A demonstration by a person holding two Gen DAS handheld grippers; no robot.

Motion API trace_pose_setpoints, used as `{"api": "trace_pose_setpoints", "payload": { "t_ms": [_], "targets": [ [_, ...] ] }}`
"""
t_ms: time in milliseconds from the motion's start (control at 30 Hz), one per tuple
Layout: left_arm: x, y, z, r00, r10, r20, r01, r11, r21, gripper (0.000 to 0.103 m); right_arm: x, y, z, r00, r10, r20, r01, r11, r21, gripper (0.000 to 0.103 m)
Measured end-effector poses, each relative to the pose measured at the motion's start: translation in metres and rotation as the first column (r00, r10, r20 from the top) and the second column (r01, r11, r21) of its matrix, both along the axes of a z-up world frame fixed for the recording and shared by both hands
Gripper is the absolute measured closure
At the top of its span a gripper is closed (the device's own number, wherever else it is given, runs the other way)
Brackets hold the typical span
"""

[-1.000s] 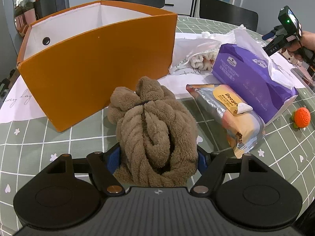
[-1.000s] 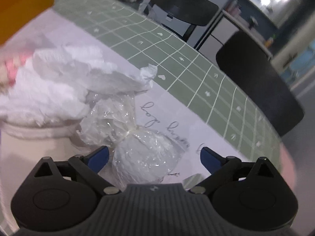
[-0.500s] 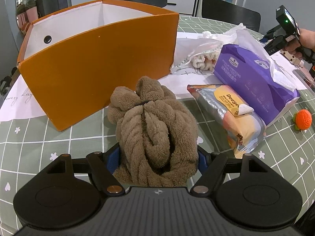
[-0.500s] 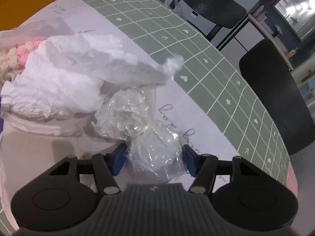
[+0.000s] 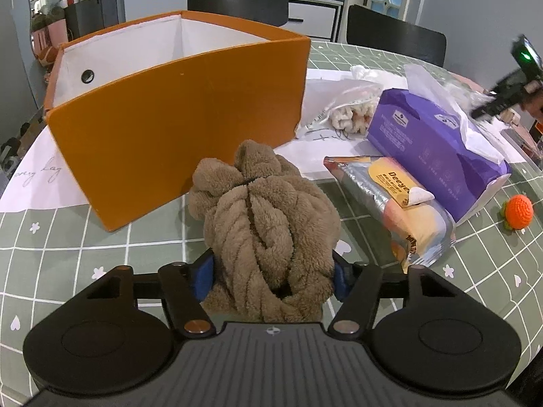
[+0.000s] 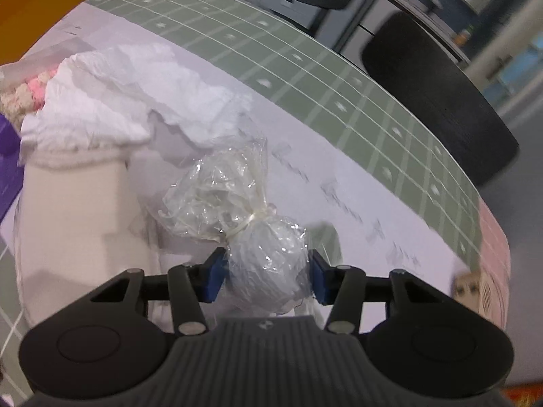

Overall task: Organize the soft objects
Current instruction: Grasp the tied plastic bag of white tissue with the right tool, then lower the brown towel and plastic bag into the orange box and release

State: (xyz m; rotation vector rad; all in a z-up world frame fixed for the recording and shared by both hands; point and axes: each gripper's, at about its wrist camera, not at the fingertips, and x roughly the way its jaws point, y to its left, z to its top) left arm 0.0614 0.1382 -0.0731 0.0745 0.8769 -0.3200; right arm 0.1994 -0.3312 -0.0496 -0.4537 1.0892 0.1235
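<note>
At the left of the green checked table (image 5: 68, 234) stands the open orange box (image 5: 176, 125), white inside, and no item shows inside from this angle. Just in front of it the left gripper (image 5: 273, 273) pinches a brown plush bundle (image 5: 268, 234) between its blue pads, low over the cloth. Farther right lie a foil snack pack (image 5: 390, 203), a purple tissue pack (image 5: 437, 142) and an orange knitted ball (image 5: 517, 210). At the far right the right gripper (image 6: 268, 274) squeezes a tied clear plastic bag (image 6: 268, 264) beside crumpled white tissue (image 6: 112, 101). Both grasps look made, so the step in hand is carrying; next, each load probably needs lifting over the box wall before release.
</note>
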Motion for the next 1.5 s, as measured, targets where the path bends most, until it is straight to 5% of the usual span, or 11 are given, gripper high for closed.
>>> {"api": "trace_pose_setpoints", "payload": {
  "t_ms": [500,867,1267,1500],
  "targets": [
    [-0.047,0.025,0.023,0.998,0.009,0.06,-0.009,1.0,-0.012,0.031,-0.135,0.021,0.064,0.998,-0.017,0.061,0.016,1.0,0.006,0.053],
    [-0.084,0.025,0.03,0.996,-0.05,0.075,0.051,0.999,-0.008,0.031,-0.217,0.099,0.096,0.984,0.178,0.033,-0.178,0.984,0.015,0.053],
    [-0.11,0.041,0.033,0.995,-0.043,0.094,0.045,0.999,-0.018,0.031,-0.264,0.212,0.062,0.877,0.464,-0.12,-0.458,0.886,0.077,0.053],
    [-0.11,0.053,0.049,0.991,-0.039,0.13,0.041,0.999,-0.009,0.031,-0.238,0.273,0.065,0.822,0.566,-0.069,-0.557,0.823,0.115,0.053]
  ]
}}
